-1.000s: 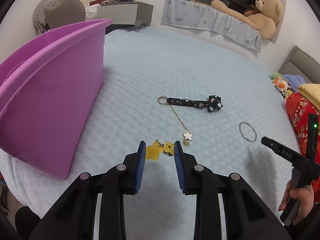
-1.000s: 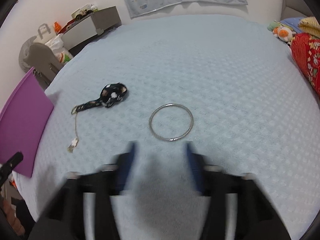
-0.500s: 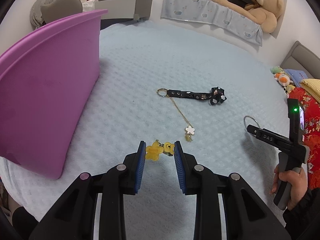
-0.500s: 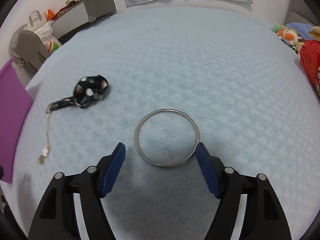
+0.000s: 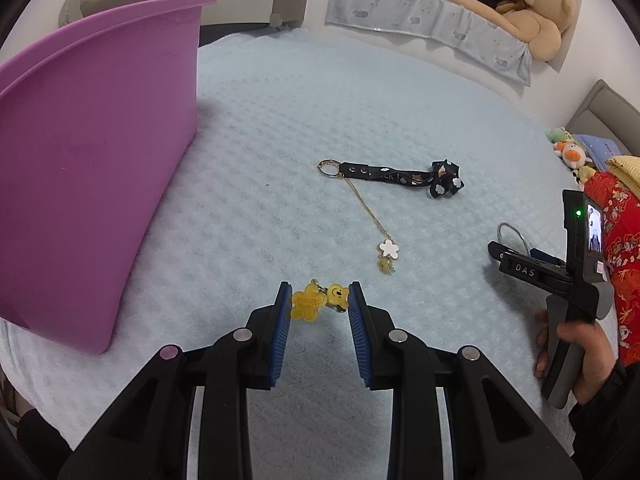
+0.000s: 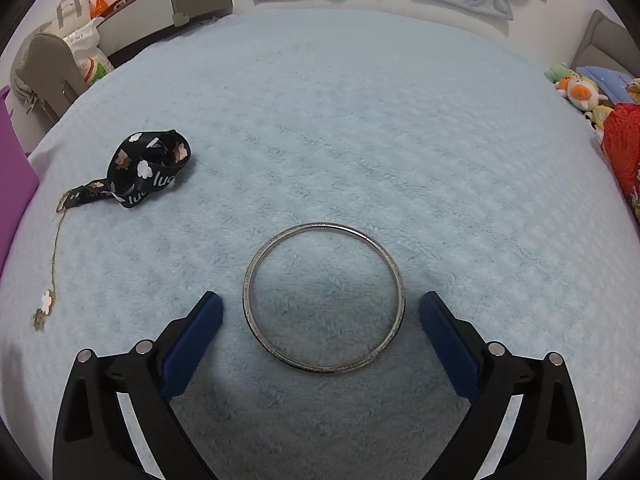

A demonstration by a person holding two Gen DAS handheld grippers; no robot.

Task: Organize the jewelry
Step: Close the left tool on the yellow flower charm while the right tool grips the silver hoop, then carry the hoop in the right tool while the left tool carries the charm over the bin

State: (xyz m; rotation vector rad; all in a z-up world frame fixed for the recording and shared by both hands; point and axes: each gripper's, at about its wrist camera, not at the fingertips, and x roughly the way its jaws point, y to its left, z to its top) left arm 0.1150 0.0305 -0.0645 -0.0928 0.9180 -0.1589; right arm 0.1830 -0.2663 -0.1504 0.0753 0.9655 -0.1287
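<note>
The purple bin [image 5: 88, 168] stands on the bed [image 5: 320, 100] at the left — its inside cannot be seen. The left hand-held gripper [image 5: 318, 308] grasps the yellow charms [image 5: 316, 302]. The right hand-held gripper [image 6: 320, 316] is opening, its jaws either side of the bangle [image 6: 324, 298] lying flat — not touching it. The strap [image 6: 140, 176] lies nearby.

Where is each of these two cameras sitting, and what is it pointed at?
Left wrist view: sits on the left hand-held gripper, looking down along its fingers at a yellow charm held between them on the blue blanket; the person's hand with the right hand-held gripper shows at the side.
Right wrist view: sits on the right hand-held gripper, looking down at a silver bangle; its jaws are opening, apart from the bangle.
Shared: the black strap keychain and purple tub.
</note>
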